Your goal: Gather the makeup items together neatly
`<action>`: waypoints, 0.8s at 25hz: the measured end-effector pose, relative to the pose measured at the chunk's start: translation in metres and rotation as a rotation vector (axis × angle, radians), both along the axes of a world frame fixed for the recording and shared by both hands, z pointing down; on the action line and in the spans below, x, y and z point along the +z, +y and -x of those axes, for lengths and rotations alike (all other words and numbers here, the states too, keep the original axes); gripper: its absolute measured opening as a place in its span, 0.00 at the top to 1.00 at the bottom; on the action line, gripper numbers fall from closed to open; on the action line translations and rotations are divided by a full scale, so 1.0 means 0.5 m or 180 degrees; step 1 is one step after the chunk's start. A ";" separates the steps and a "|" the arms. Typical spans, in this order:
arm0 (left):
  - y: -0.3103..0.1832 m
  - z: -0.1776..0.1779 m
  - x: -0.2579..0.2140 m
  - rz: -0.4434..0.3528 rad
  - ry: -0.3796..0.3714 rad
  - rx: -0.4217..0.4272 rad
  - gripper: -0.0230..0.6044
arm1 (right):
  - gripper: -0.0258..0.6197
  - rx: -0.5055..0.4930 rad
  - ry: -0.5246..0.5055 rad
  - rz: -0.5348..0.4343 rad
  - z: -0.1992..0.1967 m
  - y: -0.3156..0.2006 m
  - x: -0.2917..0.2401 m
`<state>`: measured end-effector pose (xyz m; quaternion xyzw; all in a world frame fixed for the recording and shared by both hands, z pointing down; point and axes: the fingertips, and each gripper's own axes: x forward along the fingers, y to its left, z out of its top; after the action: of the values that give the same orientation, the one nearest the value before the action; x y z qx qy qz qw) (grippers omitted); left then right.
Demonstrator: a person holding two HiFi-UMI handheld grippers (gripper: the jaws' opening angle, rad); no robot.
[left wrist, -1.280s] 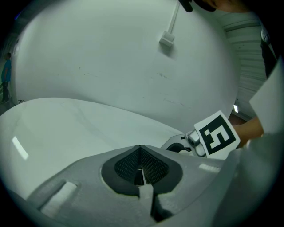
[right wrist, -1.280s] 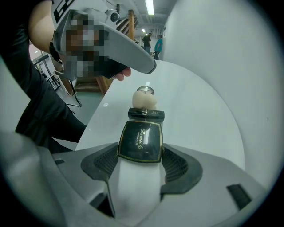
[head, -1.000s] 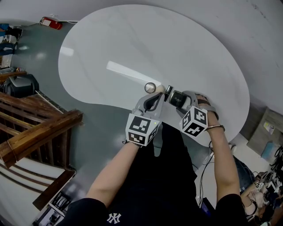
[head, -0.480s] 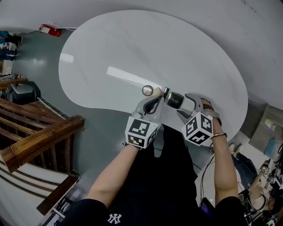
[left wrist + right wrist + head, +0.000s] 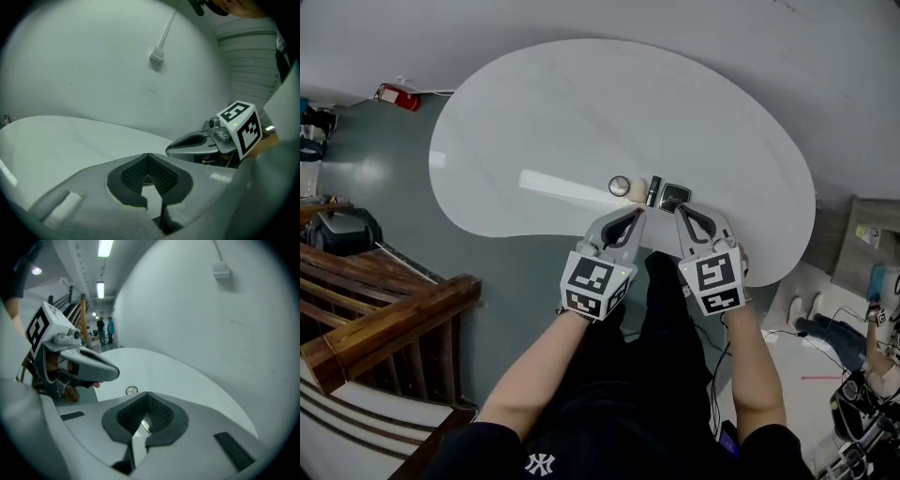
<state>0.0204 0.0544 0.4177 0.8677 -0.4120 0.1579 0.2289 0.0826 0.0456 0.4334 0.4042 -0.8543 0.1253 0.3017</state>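
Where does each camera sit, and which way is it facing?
Head view: on the person's head, steeply down at white table and makeup items; forearms, left gripper, right gripper show.
Left gripper view: on that gripper, over its shut jaws across the table to the wall; right gripper shows.
Right gripper view: on that gripper, over its just-closed, empty jaws across the table; left gripper shows.
Shared: head and right gripper views both show the round compact.
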 end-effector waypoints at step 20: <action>0.245 0.086 -0.203 -0.0359 0.0407 0.0593 0.95 | 0.94 0.1103 -0.0569 -0.0415 0.114 0.277 -0.207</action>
<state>-0.0225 0.1769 0.3164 0.9220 -0.3224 0.0993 0.1900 0.0255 0.1842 0.3298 0.5511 -0.8017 0.1552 0.1719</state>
